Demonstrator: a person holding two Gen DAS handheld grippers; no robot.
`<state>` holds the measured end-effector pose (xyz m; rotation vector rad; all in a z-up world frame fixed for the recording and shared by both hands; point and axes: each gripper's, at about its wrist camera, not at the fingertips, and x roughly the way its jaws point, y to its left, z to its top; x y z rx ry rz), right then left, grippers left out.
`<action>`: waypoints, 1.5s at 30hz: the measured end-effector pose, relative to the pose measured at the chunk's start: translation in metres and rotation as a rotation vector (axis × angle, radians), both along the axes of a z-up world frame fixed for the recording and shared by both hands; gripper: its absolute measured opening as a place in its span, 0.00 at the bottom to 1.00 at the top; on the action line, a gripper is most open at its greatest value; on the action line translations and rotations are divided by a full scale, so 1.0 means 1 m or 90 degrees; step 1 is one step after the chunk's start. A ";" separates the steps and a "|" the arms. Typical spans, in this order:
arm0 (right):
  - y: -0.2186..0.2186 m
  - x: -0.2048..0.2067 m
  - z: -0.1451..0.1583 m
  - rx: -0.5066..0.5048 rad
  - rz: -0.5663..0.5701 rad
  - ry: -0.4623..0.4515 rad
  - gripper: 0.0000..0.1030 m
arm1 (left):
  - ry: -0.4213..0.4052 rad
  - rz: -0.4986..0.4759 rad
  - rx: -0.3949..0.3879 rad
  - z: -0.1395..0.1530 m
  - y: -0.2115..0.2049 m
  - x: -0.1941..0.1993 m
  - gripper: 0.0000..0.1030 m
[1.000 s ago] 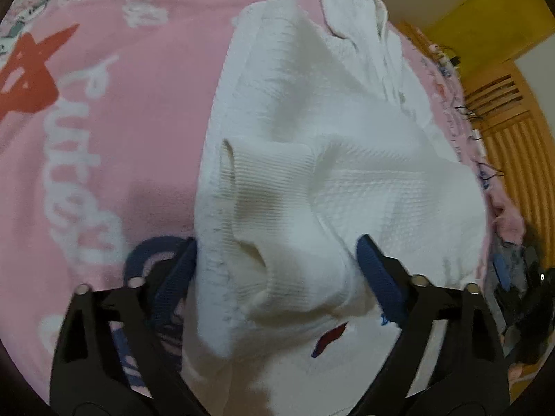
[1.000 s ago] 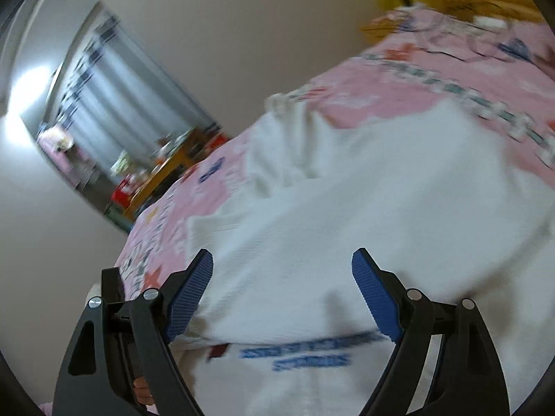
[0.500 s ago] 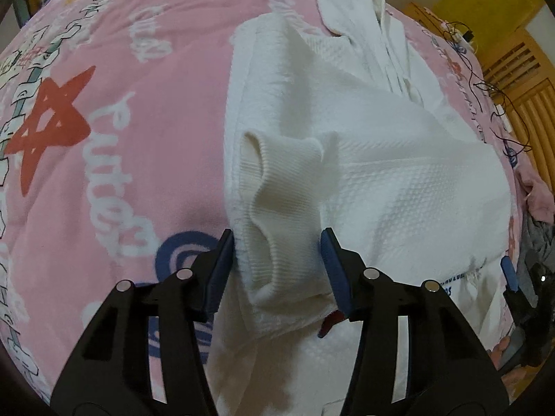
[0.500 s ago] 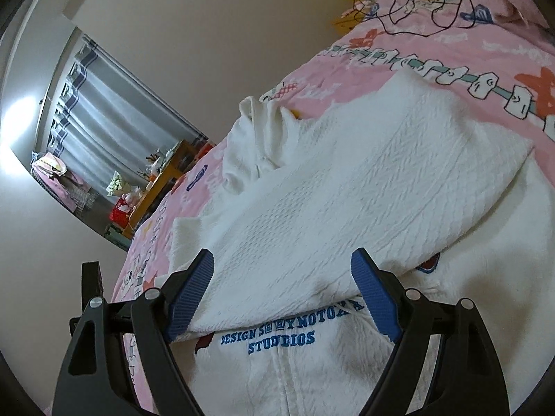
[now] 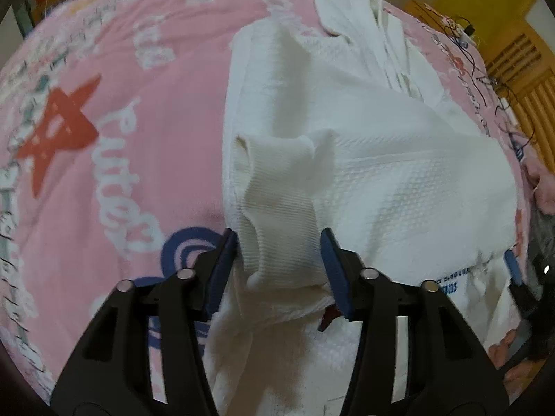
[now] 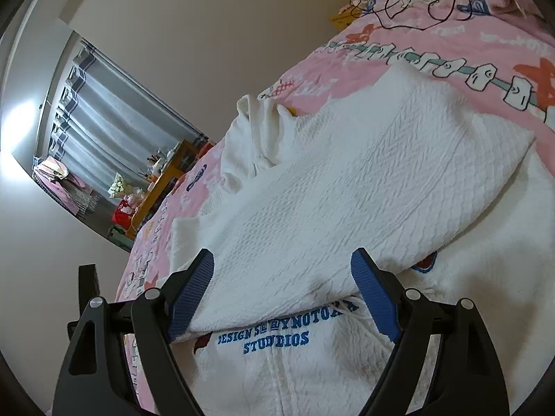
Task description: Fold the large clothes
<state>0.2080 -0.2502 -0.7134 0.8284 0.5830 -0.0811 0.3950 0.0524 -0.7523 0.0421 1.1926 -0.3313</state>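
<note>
two claws over a white sweater (image 5: pixel 399 180) spread on the pink bed cover (image 5: pixel 104 111): left claw (image 5: pixel 277 260), jaws just closing, grips the ribbed cuff (image 5: pixel 277 187); right claw (image 6: pixel 284 294) gapes, empty. carry the cuff across without bunching the sleeve.

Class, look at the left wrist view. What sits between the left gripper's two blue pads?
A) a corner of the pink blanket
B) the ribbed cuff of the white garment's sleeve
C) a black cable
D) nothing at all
B: the ribbed cuff of the white garment fills the gap at the left gripper, whose jaws have just been closing around it.
</note>
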 end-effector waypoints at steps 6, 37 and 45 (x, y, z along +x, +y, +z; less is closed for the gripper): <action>-0.005 -0.004 0.003 0.001 -0.014 -0.004 0.77 | -0.020 -0.054 0.000 0.013 -0.013 -0.010 0.20; -0.052 -0.041 0.021 -0.023 -0.128 -0.027 0.76 | -0.183 0.047 0.006 0.075 0.046 -0.010 0.04; -0.077 -0.038 0.010 -0.093 -0.169 0.074 0.75 | -0.109 0.009 0.037 0.024 0.051 0.005 0.04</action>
